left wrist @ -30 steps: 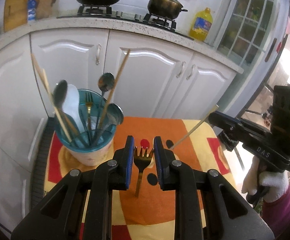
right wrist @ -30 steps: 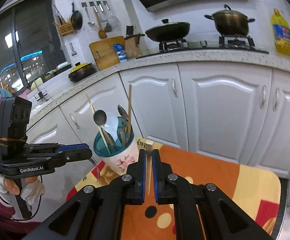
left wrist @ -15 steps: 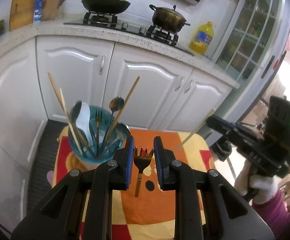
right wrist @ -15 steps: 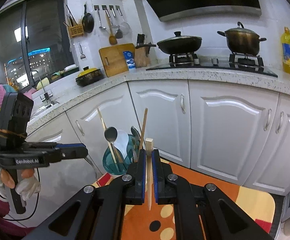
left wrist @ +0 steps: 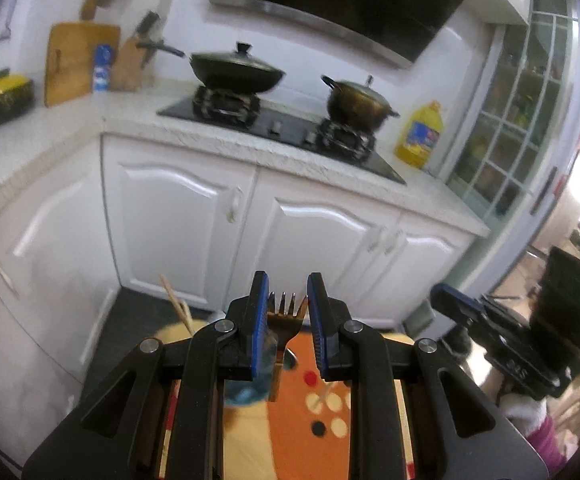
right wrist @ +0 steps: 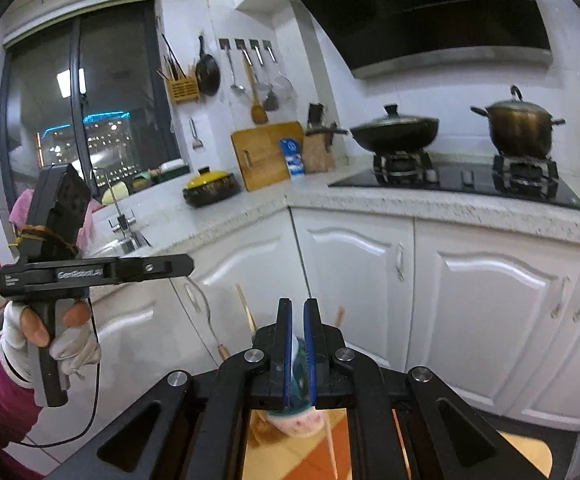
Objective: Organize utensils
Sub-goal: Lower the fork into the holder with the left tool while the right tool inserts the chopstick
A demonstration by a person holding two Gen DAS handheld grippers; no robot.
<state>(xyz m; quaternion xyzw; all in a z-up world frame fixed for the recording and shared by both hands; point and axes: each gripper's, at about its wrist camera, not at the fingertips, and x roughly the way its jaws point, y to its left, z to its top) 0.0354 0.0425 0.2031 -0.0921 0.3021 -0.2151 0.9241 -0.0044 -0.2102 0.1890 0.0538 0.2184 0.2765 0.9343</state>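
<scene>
Above the orange tablecloth (left wrist: 293,400), left gripper (left wrist: 288,308) pinches a gold fork (left wrist: 284,322), tines up. Right gripper (right wrist: 297,344) fingers nearly pressed together on a thin chopstick (right wrist: 331,446), over the cup (right wrist: 299,422) of utensils.

Both wrist views sit just behind their fingers, raised and facing the white cabinets (left wrist: 313,224) and hob (right wrist: 461,180): left view from the right side, right view from the left, sharing wok (left wrist: 236,70), pot (right wrist: 517,126), and cutting board (right wrist: 268,154).
</scene>
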